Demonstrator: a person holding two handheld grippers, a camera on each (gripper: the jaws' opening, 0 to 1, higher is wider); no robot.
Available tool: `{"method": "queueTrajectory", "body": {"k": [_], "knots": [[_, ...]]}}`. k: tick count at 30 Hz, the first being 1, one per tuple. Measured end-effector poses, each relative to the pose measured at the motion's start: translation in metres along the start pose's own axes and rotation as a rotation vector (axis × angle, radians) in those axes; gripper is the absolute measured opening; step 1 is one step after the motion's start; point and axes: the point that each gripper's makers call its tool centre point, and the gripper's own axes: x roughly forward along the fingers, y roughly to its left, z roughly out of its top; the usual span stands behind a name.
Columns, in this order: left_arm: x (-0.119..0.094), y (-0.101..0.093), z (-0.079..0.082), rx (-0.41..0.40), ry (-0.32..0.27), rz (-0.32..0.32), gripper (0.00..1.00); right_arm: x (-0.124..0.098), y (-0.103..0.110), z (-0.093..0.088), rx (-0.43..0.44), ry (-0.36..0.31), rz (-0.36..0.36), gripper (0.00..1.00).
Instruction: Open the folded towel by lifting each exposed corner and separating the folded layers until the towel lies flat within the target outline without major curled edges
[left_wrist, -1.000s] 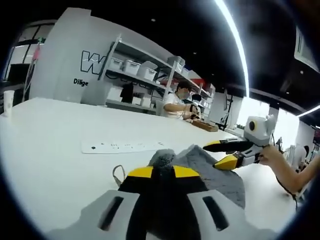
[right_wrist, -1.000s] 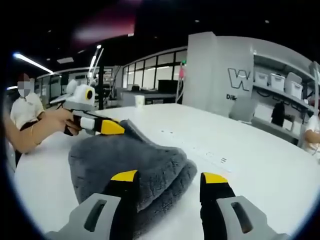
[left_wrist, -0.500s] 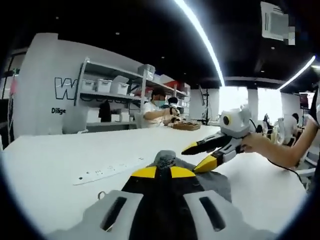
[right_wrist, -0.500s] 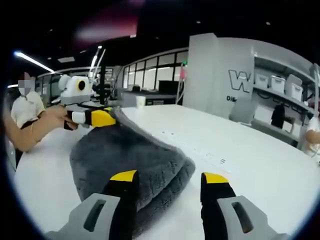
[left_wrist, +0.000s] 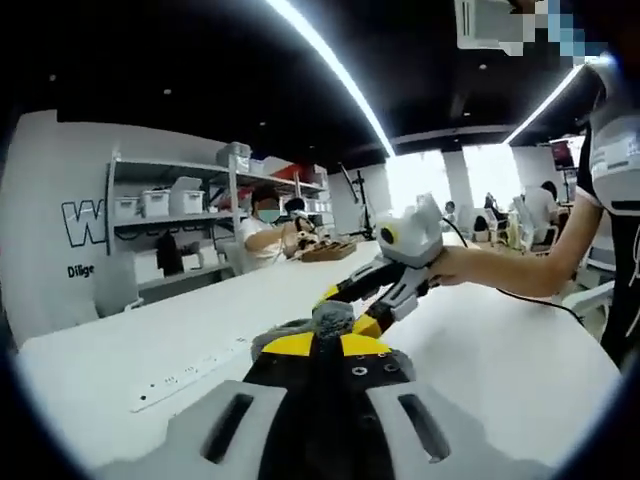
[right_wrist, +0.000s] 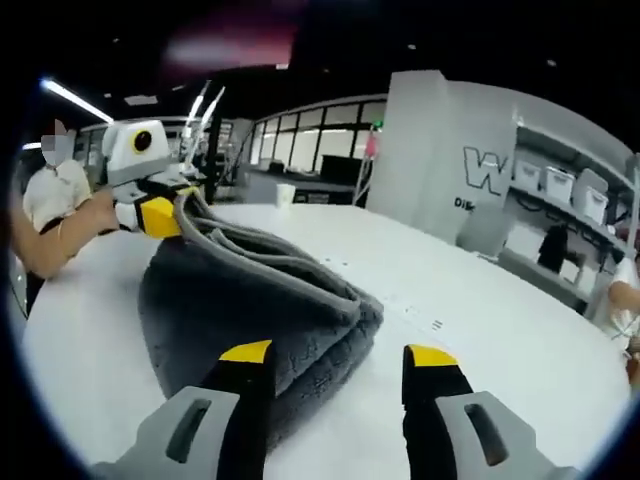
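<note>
Left gripper view: the left gripper (left_wrist: 318, 345), yellow-tipped black jaws, is pinched tight on a bunched corner of the thick grey plush towel (left_wrist: 330, 320), held up off the long white table (left_wrist: 500, 350). Beyond it the right gripper (left_wrist: 360, 305) comes in from the right, held by a person's hand (left_wrist: 455, 265), its tips angled down twd the same bunch. A white strip w/ small dark marks (left_wrist: 185, 375) lies on the tabletop to the left; a seated person works at the far end by the shelving.

Right gripper view: the right gripper (right_wrist: 338, 360) hangs w/ jaws wide apart, nothing between them. The towel (right_wrist: 260, 300) sits just ahead and left, still folded; its layered edges run away from the camera up to the left gripper (right_wrist: 160, 212), which has the far corner raised. No target outline can be made out.

Judgement: the free near fold lies straight in front of the right jaws, so the right gripper is nearer for the next corner; pull should go across the fold line, away from the left.
</note>
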Motion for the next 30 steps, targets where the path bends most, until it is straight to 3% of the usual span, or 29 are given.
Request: {"method": "queueTrajectory", "body": {"k": [5, 11, 19, 30], "knots": [[-0.003, -0.020, 0.000, 0.047, 0.029, -0.042, 0.05, -0.005, 0.009, 0.003, -0.031, 0.003, 0.018, 0.48], [-0.007, -0.040, 0.002, 0.112, 0.054, -0.089, 0.06, -0.014, 0.014, 0.001, -0.156, 0.050, 0.012, 0.49], [-0.018, -0.074, -0.002, 0.207, 0.094, -0.191, 0.06, -0.027, 0.022, 0.009, -0.225, 0.037, 0.013, 0.51], [-0.027, -0.094, -0.004, 0.220, 0.102, -0.251, 0.06, -0.046, 0.033, 0.008, -0.278, 0.051, 0.028, 0.51]]}}
